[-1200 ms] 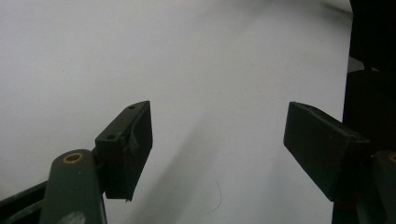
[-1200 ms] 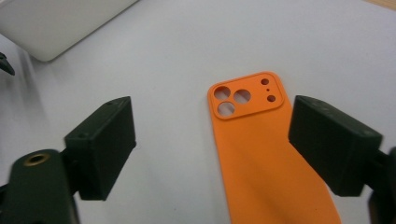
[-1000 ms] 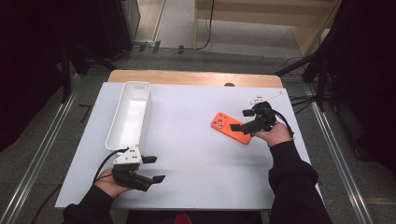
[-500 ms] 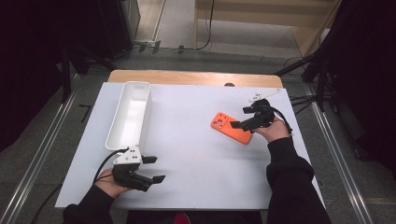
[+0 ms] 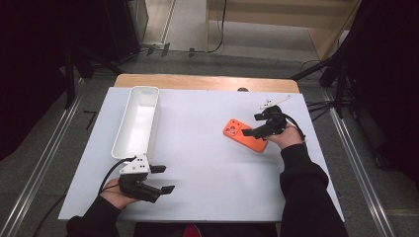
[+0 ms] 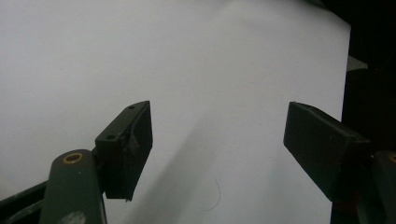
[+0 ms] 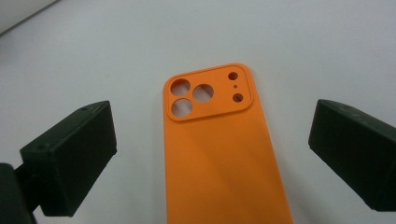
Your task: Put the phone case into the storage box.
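Phone case [image 7: 219, 149]: orange, lying flat with its back up on the right half of the white table [image 5: 207, 148], camera cut-outs pointing away from the person; it sits free of everything else, so either long edge is open to a grasp.
Right gripper [image 7: 212, 154]: jaws spread wide, one on each side of the case and clear of both long edges; it looks lined up along the case's length, probably so that closing would catch it across its narrow width.
Left gripper [image 6: 217, 149]: jaws likewise apart with nothing between them, resting at the near left of the table; it seems parked out of the way.
White bin [image 5: 138, 121]: long and empty, at the left side, well apart from the case; a likely place for the case to go.
Step in hand: lining up on the case, not yet gripping it.
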Tool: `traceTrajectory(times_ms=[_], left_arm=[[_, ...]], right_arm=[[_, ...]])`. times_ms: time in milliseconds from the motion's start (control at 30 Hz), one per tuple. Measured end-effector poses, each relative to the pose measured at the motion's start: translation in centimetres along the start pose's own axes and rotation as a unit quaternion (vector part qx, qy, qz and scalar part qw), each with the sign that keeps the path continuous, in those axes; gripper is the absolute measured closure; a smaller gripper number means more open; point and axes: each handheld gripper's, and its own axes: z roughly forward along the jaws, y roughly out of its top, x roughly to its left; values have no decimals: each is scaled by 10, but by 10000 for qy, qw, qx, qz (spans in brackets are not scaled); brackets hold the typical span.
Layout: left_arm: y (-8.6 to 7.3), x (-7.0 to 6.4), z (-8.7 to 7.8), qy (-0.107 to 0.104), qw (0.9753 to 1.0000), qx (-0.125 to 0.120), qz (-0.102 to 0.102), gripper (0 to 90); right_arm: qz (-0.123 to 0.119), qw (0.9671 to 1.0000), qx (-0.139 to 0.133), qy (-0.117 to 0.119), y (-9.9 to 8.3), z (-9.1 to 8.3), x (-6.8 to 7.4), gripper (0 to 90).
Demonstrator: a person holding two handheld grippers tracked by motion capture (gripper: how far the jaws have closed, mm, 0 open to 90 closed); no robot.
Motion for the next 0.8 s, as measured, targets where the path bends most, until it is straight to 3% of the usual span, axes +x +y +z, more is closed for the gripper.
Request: traceTrajectory(times_ms=[267, 800], left_arm=[[0, 0, 1, 1, 10000, 0, -1, 240], [0, 0, 0, -5, 10000, -11, -20, 239]], right_arm=[[-40, 9999, 90, 26, 0, 9, -5, 0], [-236, 9981, 553, -141, -3, 14, -4, 0]])
